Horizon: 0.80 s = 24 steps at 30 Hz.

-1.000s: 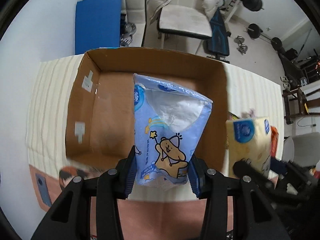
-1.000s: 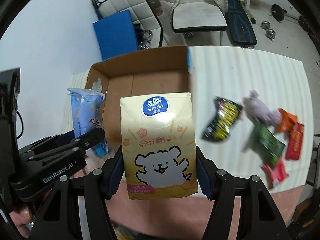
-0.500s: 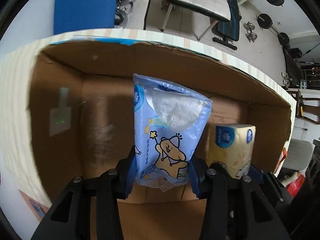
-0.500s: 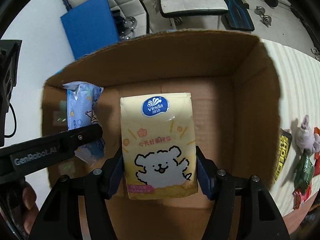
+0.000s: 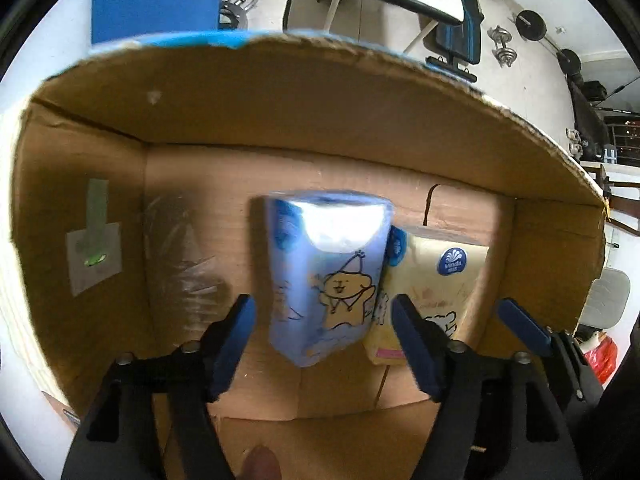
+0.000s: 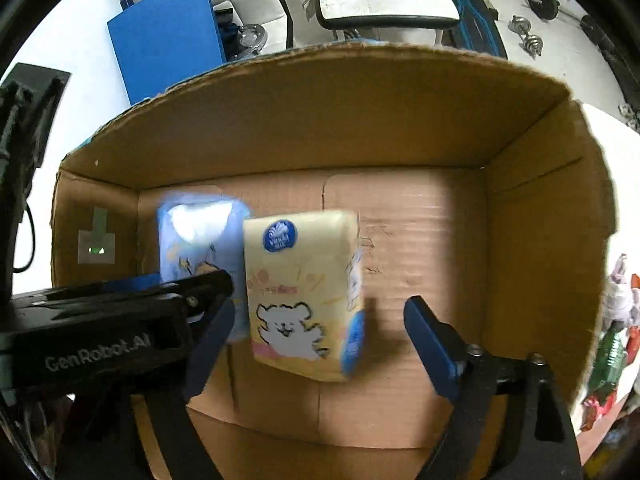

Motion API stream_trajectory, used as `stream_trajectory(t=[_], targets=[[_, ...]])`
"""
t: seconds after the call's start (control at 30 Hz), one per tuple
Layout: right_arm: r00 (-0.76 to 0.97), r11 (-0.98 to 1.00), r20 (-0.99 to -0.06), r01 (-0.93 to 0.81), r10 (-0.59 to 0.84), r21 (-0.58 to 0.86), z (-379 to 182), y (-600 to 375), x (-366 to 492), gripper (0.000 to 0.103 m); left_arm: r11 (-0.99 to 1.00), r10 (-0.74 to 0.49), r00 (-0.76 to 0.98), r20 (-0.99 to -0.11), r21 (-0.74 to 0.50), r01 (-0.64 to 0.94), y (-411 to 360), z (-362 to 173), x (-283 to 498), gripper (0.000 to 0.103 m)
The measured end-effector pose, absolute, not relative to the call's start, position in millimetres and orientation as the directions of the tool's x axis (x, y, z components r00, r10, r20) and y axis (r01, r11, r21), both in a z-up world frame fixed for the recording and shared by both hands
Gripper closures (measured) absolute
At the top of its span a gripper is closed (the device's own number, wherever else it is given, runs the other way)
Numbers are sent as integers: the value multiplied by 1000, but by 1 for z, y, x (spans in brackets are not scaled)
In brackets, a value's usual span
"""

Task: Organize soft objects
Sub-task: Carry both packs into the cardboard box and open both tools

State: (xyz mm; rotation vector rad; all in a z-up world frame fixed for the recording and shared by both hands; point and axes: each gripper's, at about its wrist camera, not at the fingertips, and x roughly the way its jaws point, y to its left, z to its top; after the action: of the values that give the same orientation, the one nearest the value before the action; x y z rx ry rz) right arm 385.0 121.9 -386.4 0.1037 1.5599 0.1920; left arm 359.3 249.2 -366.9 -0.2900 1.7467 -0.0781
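Now the box (image 5: pixel 328 120) fills both views, open side toward us, and both grippers are over it. Blue pack (image 5: pixel 326 276) and yellow pack (image 6: pixel 302 292) look blurred, side by side inside the box, each clear of its fingers, apparently just let go and dropping to the floor of the box. Left gripper (image 5: pixel 324 336): fingers spread apart, nothing held. Right gripper (image 6: pixel 316 340): fingers wide apart too, empty. So the drop-off step looks about done for these 2. Off to the right on the tabletop, a plush toy (image 6: pixel 620 292) and small packets (image 6: pixel 604 364) wait; next move likely calls for backing both grippers out and reaching that cluster.
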Motion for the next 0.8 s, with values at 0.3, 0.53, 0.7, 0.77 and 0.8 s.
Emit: stream_trajectory(t=[0.3,0.53,0.7,0.77,0.8], targets=[[-12,984,-989,-103,144,145,-362,118,362,0,975,-176,-27,-984,-170,-142,270,-310,317,2],[10,984,-990,-113,138,136,-342,112,336,0,982,-117,79,-990,-127,-139,282,-269,271,2],[52,983,-989,-129,135,127,-321,106,314,0,985,-60,136,-989,-81,-155,273,-254,255,2],[78,983,-988,-137,130,119,-310,103,305,0,984,-46,154,-987,-71,-164,266,-249,247,2],[89,981,-986,-147,138,124,-303,102,299,0,983,-39,165,-986,-68,-169,264,-245,243,2]])
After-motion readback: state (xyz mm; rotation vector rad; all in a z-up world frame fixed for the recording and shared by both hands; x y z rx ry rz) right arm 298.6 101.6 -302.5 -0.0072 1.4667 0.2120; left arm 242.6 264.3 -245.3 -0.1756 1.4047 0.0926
